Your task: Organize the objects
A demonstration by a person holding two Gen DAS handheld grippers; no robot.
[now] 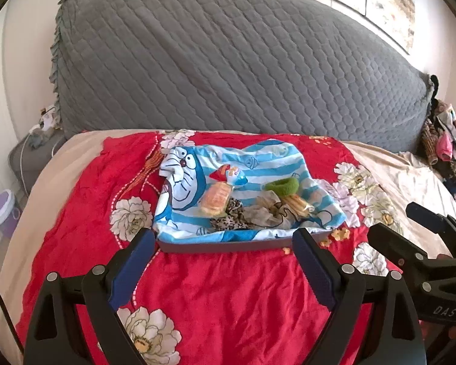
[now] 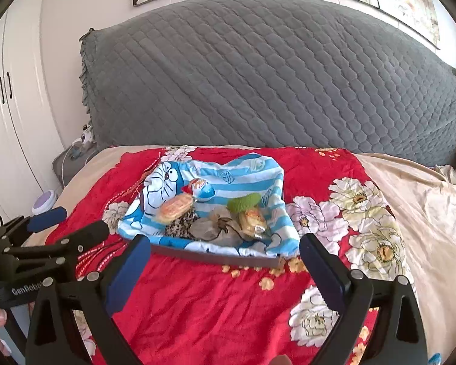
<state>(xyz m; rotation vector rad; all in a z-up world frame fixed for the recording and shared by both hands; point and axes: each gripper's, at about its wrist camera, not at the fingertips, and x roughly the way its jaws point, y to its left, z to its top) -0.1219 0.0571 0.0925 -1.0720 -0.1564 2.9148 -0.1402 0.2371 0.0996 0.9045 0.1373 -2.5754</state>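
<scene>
- Tray sits on the red floral bedspread in the middle of the bed, lined with a blue-striped cartoon cloth that hangs over its rim, probably to keep small stuff from sliding around.
- Inside it: a wrapped round cake on the left, an egg-shaped candy just behind it, a green hair tie, a second yellowish snack pack near the right, plus a leopard-print scrunchie and a beige one bunched at the front.
- Left claw is spread wide with nothing between its fingers, hanging just short of the tray's near edge.
- Right claw is the same deal, fully spread and empty, lined up on the tray front.
- My guess is everything is already gathered in the tray, so both claws are just hovering clear.
</scene>
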